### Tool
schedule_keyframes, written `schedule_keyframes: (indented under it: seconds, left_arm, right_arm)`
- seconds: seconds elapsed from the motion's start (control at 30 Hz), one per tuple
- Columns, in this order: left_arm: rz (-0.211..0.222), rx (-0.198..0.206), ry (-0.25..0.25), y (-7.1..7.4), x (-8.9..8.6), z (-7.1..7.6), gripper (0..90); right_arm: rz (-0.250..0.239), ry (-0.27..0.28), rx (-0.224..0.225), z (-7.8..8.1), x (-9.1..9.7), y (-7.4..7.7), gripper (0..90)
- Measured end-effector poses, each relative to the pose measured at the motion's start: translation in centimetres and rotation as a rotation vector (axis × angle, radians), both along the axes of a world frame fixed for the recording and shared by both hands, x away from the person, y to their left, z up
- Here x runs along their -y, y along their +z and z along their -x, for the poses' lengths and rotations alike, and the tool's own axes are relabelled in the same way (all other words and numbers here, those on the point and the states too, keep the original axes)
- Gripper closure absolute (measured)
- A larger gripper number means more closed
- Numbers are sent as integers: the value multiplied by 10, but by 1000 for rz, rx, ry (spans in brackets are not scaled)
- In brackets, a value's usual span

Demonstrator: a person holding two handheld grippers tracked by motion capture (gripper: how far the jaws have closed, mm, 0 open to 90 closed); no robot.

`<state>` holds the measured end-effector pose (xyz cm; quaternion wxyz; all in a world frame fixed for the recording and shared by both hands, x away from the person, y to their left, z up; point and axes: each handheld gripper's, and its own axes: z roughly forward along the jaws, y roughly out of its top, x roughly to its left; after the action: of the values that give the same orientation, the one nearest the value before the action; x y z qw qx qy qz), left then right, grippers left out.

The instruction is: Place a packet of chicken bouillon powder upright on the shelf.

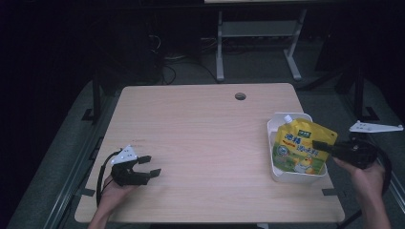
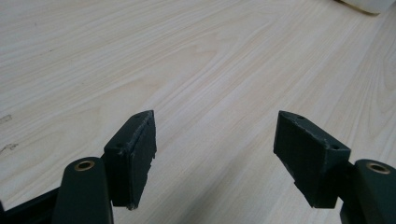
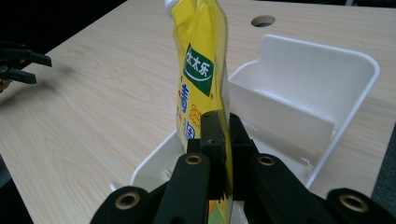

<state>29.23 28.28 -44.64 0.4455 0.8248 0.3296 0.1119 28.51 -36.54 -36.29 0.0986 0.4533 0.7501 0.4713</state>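
A yellow spouted pouch (image 1: 298,148) with a green label stands in a white tray (image 1: 274,126) at the table's right side. My right gripper (image 1: 319,144) is shut on the pouch's edge; in the right gripper view the pouch (image 3: 198,70) rises edge-on between the two closed jaws (image 3: 223,135), over the white tray (image 3: 355,93). My left gripper (image 1: 152,165) rests low at the table's front left, open, with nothing between its fingers. In the left gripper view its jaws (image 2: 215,144) stand wide apart above bare wood.
The wooden table (image 1: 200,129) has a round cable hole (image 1: 240,96) near its far edge. A white bracket (image 1: 375,127) lies off the table's right side. Metal desk legs (image 1: 219,43) and cables stand on the dark floor behind.
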Motion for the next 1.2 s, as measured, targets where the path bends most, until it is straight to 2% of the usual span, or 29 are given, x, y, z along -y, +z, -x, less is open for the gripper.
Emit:
schedule_keyframes:
  seconds: [0.2, 0.27, 0.4, 0.43, 0.53, 0.67, 0.73, 0.77, 0.83, 0.87, 0.9, 1.2]
  left_arm:
    - [-6, -1, -4, 0, 1, 0, 292]
    - [-5, -1, -4, 0, 1, 0, 292]
    - [-7, -4, -5, 0, 1, 0, 291]
    - [-10, -3, -6, 0, 1, 0, 291]
    - [-8, -4, -5, 0, 1, 0, 290]
    - [-8, -1, -8, 0, 1, 1, 290]
    - [-8, -1, -9, 0, 1, 1, 290]
    - [-7, -2, -9, 0, 1, 0, 290]
    - [-8, -2, -9, 0, 1, 0, 290]
    - [-8, -2, -9, 0, 1, 0, 290]
    - [-8, -2, -10, 0, 2, 1, 290]
    - [-6, -6, -12, 0, 2, 1, 289]
  right_arm:
    - [-19, -16, -18, 3, 9, -9, 892]
    - [-42, -15, -21, 4, 12, -13, 892]
    - [-37, -16, -22, 4, 12, -12, 880]
    - [-18, -23, -25, 4, 11, -10, 809]
    - [-21, -29, -14, 4, 10, -6, 770]
    - [-21, -39, 15, 3, 8, 10, 701]
    - [-18, -33, 28, 2, 7, 16, 701]
    - [-7, -37, 45, 2, 5, 24, 682]
    - [-3, -38, 59, 1, 4, 33, 671]
    - [-3, -38, 59, 1, 4, 33, 671]
    - [3, -41, 72, 0, 2, 40, 666]
    - [20, -20, 121, 0, -9, 63, 637]
